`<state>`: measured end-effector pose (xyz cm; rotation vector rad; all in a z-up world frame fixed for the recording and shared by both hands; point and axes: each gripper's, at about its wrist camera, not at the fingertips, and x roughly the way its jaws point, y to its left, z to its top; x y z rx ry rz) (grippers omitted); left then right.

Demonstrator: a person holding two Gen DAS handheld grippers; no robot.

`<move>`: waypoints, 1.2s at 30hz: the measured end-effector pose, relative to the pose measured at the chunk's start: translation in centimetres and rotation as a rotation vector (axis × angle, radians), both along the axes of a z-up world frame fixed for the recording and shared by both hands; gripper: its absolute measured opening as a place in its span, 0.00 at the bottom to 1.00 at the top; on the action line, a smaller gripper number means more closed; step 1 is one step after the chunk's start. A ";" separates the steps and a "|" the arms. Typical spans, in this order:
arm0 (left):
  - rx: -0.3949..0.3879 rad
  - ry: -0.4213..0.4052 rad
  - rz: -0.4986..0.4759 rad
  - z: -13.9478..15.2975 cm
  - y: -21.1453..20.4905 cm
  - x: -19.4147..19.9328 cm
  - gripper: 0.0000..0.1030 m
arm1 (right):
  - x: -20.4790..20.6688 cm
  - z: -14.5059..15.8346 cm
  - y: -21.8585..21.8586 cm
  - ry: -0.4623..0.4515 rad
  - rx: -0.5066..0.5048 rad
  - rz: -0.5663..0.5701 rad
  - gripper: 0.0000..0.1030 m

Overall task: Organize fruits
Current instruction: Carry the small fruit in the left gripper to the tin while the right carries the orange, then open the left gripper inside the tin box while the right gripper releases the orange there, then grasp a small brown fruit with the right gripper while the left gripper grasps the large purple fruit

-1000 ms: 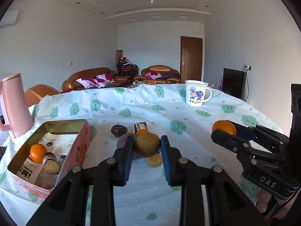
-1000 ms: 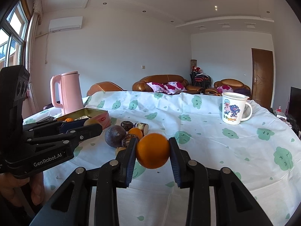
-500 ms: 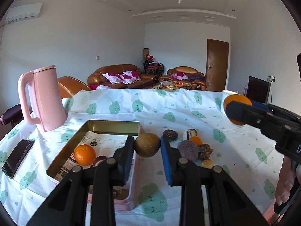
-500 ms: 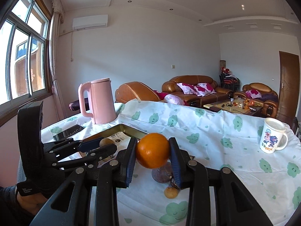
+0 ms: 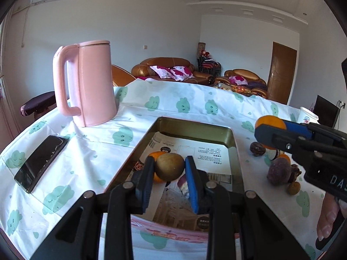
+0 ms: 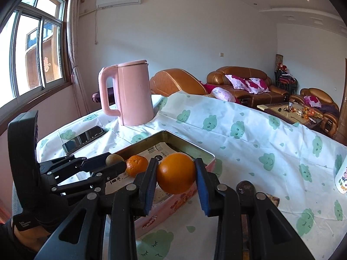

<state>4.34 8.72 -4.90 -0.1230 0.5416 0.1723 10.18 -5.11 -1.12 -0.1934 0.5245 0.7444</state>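
Note:
My left gripper is shut on a round brown fruit and hangs over the near part of the open tin box, which is lined with printed paper. An orange lies in the box right behind that fruit. My right gripper is shut on a big orange above the box's right rim. In the right wrist view the left gripper shows at the left with the brown fruit, beside the boxed orange.
A pink kettle stands behind the box to the left, a black phone lies left of it. Right of the box lie a dark purple fruit, a small brown fruit and other small pieces. A printed mug stands far right.
Both grippers have swung left across the table with their fruits. The loose fruit pile has slid to the right of view, and the tin box and kettle now fill the middle.

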 end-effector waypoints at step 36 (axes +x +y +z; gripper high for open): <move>-0.027 0.015 -0.124 -0.1 -3.4 -0.5 0.88 | -1.7 -2.9 -10.5 0.062 -0.061 -0.297 0.59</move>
